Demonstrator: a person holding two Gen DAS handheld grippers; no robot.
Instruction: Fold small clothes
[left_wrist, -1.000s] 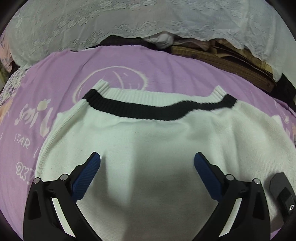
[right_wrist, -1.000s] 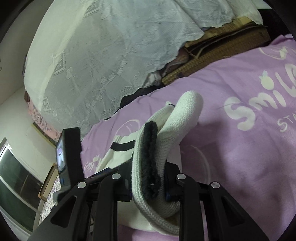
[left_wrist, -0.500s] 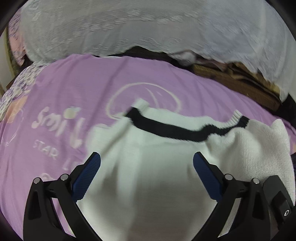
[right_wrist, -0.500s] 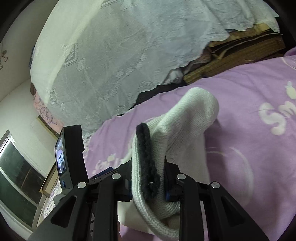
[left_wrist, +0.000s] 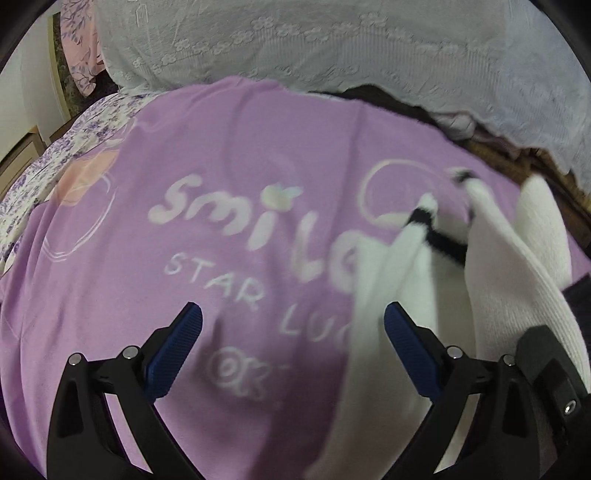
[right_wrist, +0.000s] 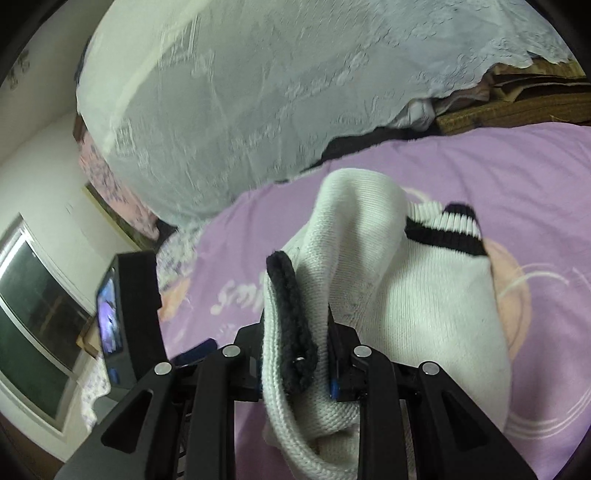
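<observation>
My right gripper (right_wrist: 295, 369) is squeezing the thick black-edged hem of the soft, floppy white sweater (right_wrist: 424, 306), which is sagging over the purple blanket (right_wrist: 517, 177) toward its right edge, while my left gripper (left_wrist: 291, 328) is hanging wide apart, holding nothing.

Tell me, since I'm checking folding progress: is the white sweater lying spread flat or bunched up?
Bunched up. The sweater is doubled over, lifted off the purple blanket, with the right gripper shut on a thick fold.
</observation>
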